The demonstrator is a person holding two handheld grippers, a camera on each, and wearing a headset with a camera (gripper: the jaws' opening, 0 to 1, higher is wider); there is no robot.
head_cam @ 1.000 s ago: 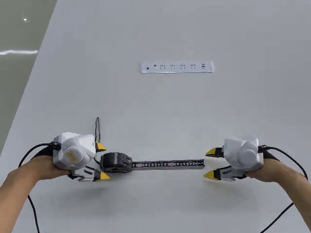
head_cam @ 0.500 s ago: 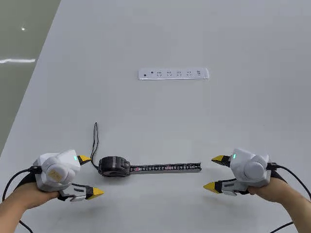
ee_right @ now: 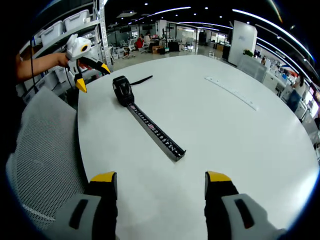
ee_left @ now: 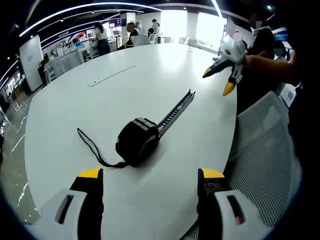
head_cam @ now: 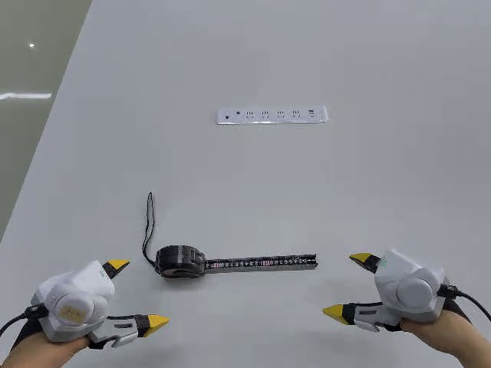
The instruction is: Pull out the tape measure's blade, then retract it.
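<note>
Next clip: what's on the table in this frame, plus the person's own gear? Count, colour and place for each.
tape measure: one, black, near edge, between the claws, touched by neither
blade: one, dark with light markings, pulled out flat towards the right claw
strap: one, black, trailing from the case's left end
power strip: one, white, farther back
table: one, white, under everything
left claw: one, white, yellow tips, open
right claw: one, white, yellow tips, open

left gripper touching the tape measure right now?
Apart. In the head view, bare table separates the left gripper from the tape measure; the left gripper view shows it lying beyond the open jaws.
</note>
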